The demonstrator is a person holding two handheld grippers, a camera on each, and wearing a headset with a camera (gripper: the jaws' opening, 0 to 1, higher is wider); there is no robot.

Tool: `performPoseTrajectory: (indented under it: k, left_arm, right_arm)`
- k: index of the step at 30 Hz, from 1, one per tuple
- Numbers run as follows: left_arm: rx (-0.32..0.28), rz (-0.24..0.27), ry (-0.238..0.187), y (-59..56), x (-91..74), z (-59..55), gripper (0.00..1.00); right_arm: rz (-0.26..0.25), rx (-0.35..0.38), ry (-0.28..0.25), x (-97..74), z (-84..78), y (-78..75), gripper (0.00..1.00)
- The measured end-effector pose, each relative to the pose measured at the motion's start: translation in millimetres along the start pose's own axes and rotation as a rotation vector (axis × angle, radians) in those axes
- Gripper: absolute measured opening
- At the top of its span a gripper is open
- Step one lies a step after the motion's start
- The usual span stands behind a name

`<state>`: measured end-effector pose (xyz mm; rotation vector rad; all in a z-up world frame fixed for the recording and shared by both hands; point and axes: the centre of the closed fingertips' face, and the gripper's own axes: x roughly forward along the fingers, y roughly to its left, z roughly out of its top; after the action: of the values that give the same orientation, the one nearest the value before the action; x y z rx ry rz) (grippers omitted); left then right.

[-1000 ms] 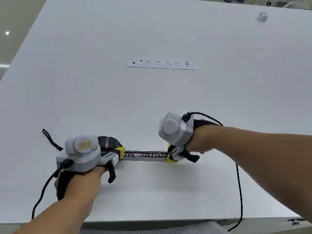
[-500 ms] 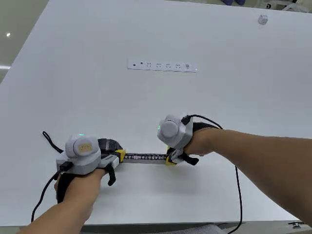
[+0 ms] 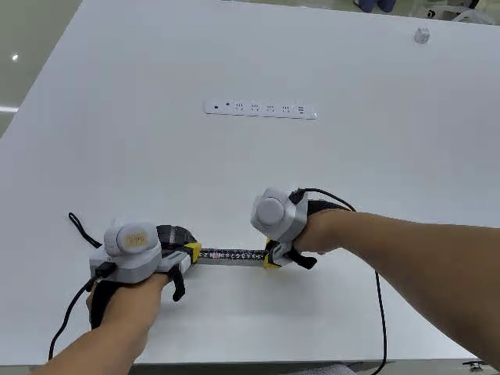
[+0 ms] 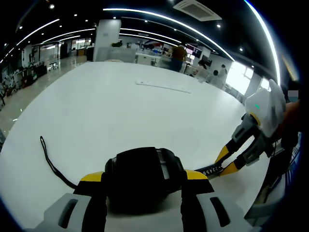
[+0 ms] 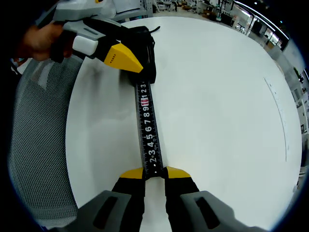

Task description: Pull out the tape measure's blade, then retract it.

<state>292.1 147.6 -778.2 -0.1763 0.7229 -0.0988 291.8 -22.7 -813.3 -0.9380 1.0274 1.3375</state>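
A black tape measure case (image 3: 173, 237) lies near the table's front left. My left gripper (image 3: 187, 254) is shut on it, and in the left gripper view the case (image 4: 144, 176) sits between the yellow fingertips (image 4: 91, 177). The blade (image 3: 230, 255) runs flat along the table to the right, out to about the 23 mark in the right gripper view (image 5: 147, 128). My right gripper (image 3: 272, 256) is shut on the blade's end, jaws pinched on its tip (image 5: 154, 172). The right gripper also appears at the right of the left gripper view (image 4: 229, 162).
A white power strip (image 3: 260, 108) lies at mid-table and a small white object (image 3: 422, 35) at the far right corner. The case's black strap (image 3: 82, 226) trails left. A cable (image 3: 380, 297) hangs off the front edge. A mesh chair (image 5: 43, 125) stands below that edge.
The gap between the two grippers looks a touch shorter, with the right gripper nearer the case. Both holds are unchanged; the picture has shifted slightly.
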Motion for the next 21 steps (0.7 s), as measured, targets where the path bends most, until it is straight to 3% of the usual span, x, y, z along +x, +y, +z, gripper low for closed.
performPoseTrajectory:
  k: [21]
  left_arm:
    - [-0.002, -0.003, -0.005, 0.5, 0.0, 0.4, 0.59]
  right_arm:
    - [0.002, 0.002, -0.008, 2.0, 6.0, 0.3, 0.15]
